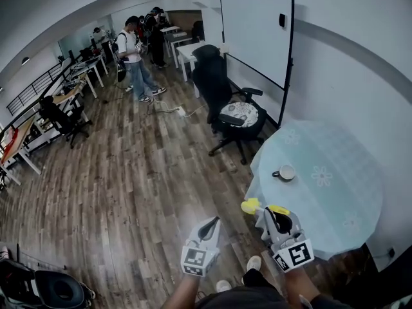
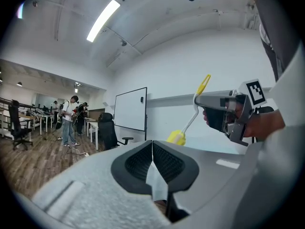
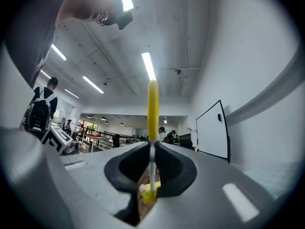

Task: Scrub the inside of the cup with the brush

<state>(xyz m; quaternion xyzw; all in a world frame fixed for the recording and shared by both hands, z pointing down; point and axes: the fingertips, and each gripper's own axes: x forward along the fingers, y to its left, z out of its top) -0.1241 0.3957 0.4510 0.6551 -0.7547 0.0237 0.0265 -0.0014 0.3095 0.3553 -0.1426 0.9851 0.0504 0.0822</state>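
A round bench (image 1: 351, 201) under a pale blue flowered cloth stands on brown plank floor (image 1: 129, 185) near a black office chair (image 1: 215, 85) and a black-framed whiteboard (image 1: 254, 34), with a person (image 1: 136, 60) in white shirt and jeans standing well beyond.

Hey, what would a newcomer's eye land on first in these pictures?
The yellow brush clamped in the right gripper, low in the head view near the edge of the round table. Then the lone cup on that table, beyond the brush. The left gripper is shut and empty, over the wooden floor.
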